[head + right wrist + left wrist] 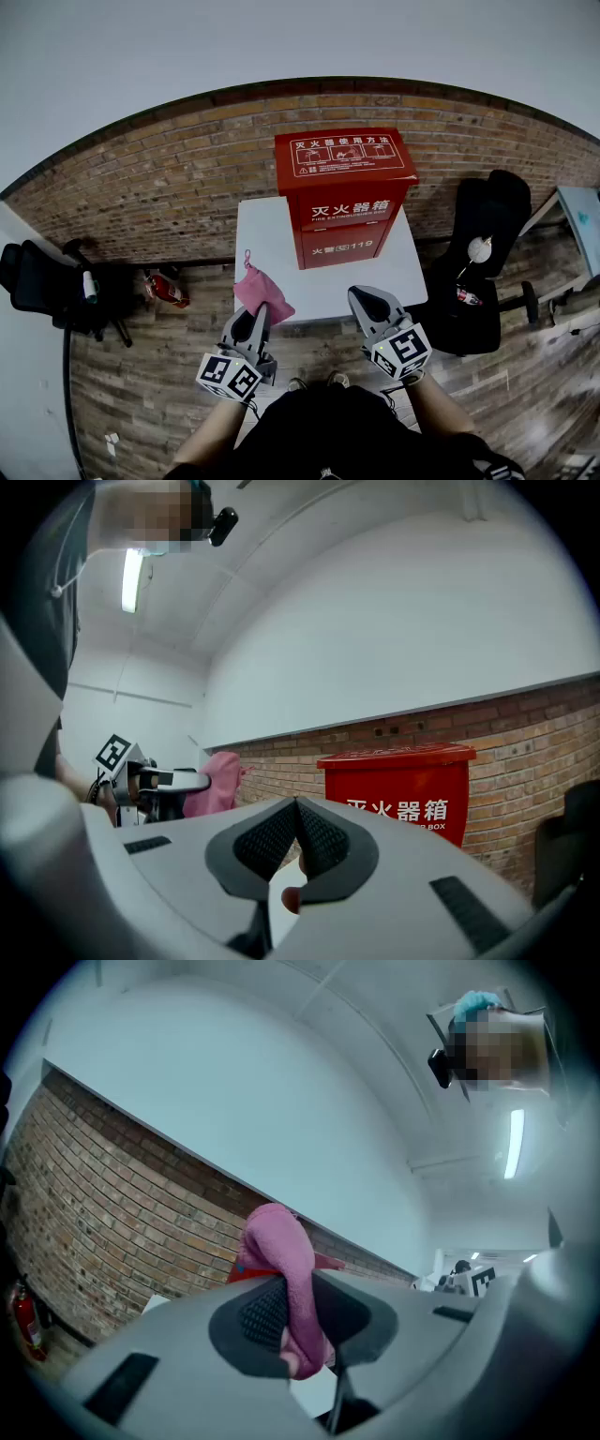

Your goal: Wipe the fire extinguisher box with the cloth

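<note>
Fire extinguisher box (345,197) stands upright at the far side of the white counter (267,234). The left hand-held gripper (259,317) clamps the pink cloth (262,292); the right hand-held gripper (362,298) is closed on nothing. Risk: firm wiping pressure may slide the unbraced box.

A white table (267,234) stands against a brick wall (169,187) on a wood-plank floor (141,394). A black office chair (487,234) sits beside the table at right. Another black chair (37,281) stands well apart at left, a small red extinguisher (167,289) on the floor nearby. A strip light (131,578) glows overhead.
</note>
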The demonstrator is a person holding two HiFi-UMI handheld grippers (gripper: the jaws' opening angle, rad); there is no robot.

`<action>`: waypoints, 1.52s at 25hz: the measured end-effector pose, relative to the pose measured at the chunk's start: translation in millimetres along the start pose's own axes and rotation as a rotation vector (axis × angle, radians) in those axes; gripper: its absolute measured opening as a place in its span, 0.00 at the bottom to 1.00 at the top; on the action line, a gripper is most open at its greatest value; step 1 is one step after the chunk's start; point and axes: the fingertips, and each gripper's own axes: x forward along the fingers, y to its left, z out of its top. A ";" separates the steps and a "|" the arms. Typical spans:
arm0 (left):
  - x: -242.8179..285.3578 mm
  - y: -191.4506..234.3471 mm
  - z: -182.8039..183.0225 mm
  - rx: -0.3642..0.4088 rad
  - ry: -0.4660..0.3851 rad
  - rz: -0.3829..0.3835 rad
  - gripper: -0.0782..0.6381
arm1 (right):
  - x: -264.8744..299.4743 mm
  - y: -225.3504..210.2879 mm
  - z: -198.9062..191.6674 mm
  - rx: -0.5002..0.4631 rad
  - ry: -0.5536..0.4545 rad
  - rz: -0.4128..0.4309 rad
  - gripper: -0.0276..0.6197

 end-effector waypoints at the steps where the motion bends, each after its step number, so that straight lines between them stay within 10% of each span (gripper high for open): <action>1: 0.5 0.2 -0.9 -0.004 0.000 0.005 0.24 | 0.1 1.0 -0.8 -0.004 0.001 0.002 0.07; 38: 32.3 -3.4 -15.9 -0.062 -0.050 0.173 0.24 | 2.5 -67.0 -0.7 0.042 -0.068 0.123 0.08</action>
